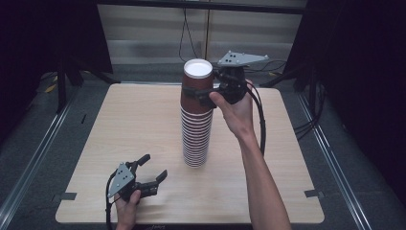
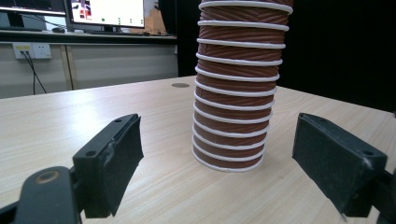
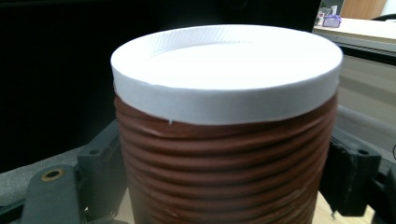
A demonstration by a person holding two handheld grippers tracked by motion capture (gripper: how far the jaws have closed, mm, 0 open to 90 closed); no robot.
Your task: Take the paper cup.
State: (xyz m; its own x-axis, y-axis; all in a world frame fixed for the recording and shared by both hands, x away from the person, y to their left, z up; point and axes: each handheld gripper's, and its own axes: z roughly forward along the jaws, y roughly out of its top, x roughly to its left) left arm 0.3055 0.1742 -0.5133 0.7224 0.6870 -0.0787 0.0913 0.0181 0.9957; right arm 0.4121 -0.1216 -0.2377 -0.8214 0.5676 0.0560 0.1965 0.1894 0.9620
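A: Starting at the left, what is the left gripper (image 1: pixel 154 166) doing?

B: It rests low over the near left part of the wooden table (image 1: pixel 119 124), held in the person's left hand (image 1: pixel 127 207). Its jaws stand spread with nothing between them. In the left gripper view they frame the foot of the stack of brown paper cups (image 2: pixel 232 107), well short of it.

A: And the stack itself?

B: It stands upright near the middle of the table, one ribbed cup nested over the next, all turned mouth down. The rolled white rims face the tabletop, so no cup has anything showing in it. What caps the tower is the white recessed base of the top cup (image 1: pixel 197 76).

A: Then the right side?

B: The right gripper (image 1: pixel 207 94), in the person's right hand (image 1: pixel 237 112), is clamped on that top cup just under its white base, with a pad against each side.

A: So which step is this?

B: It looks like peeling the top cup off the stack. The next move probably calls for a straight upward pull. The tower is tall, so it may tip or give up several cups, and the free left gripper could steady its lower part.
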